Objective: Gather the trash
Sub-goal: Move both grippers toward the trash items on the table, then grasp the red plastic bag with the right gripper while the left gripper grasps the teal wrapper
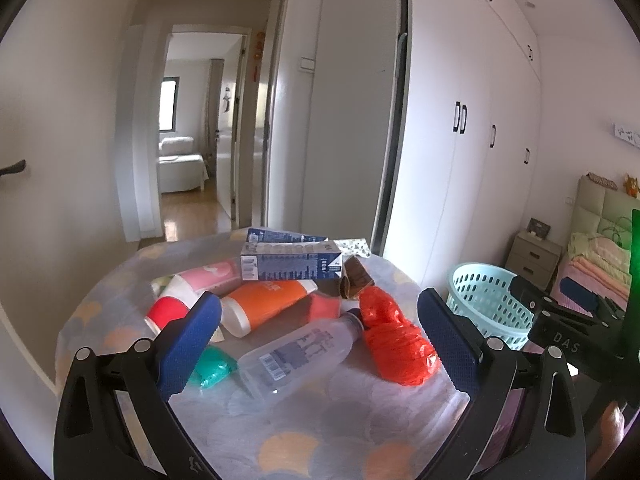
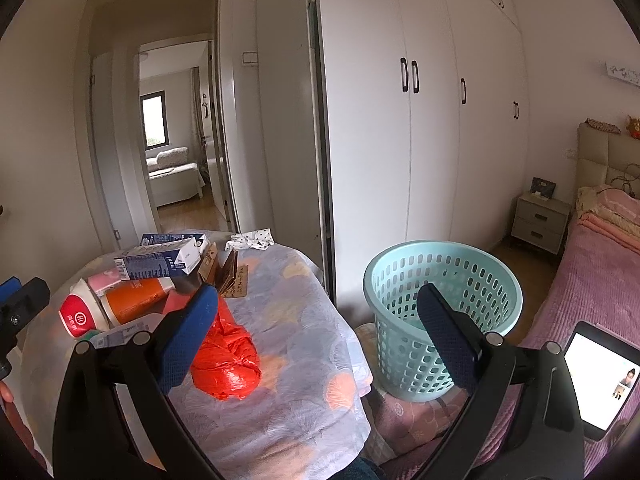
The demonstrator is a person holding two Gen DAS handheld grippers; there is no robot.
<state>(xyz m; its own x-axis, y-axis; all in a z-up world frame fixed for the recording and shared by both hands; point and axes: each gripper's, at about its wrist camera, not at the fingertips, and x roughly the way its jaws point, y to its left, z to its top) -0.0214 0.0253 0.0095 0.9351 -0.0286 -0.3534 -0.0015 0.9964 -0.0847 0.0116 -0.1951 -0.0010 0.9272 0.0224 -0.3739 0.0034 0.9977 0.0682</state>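
Note:
Trash lies piled on a cloth-covered round table (image 1: 304, 432): a clear plastic bottle (image 1: 298, 354), a crumpled red bag (image 1: 394, 340), an orange bottle (image 1: 266, 304), a red-and-white cup (image 1: 170, 304), a blue-and-white carton (image 1: 290, 262), a brown wrapper (image 1: 356, 280) and a green bag (image 1: 212, 366). My left gripper (image 1: 320, 332) hovers open just above the clear bottle, its fingers either side of the pile. My right gripper (image 2: 318, 328) is open and empty, between the red bag (image 2: 228, 364) and a light-blue perforated basket (image 2: 440, 312) standing right of the table.
White wardrobe doors (image 2: 420, 140) stand behind the basket. A bed with a pink cover (image 2: 592, 272) and a nightstand (image 2: 540, 222) are at the right. A lit phone screen (image 2: 600, 376) sits at lower right. An open doorway (image 1: 200, 140) leads to another room.

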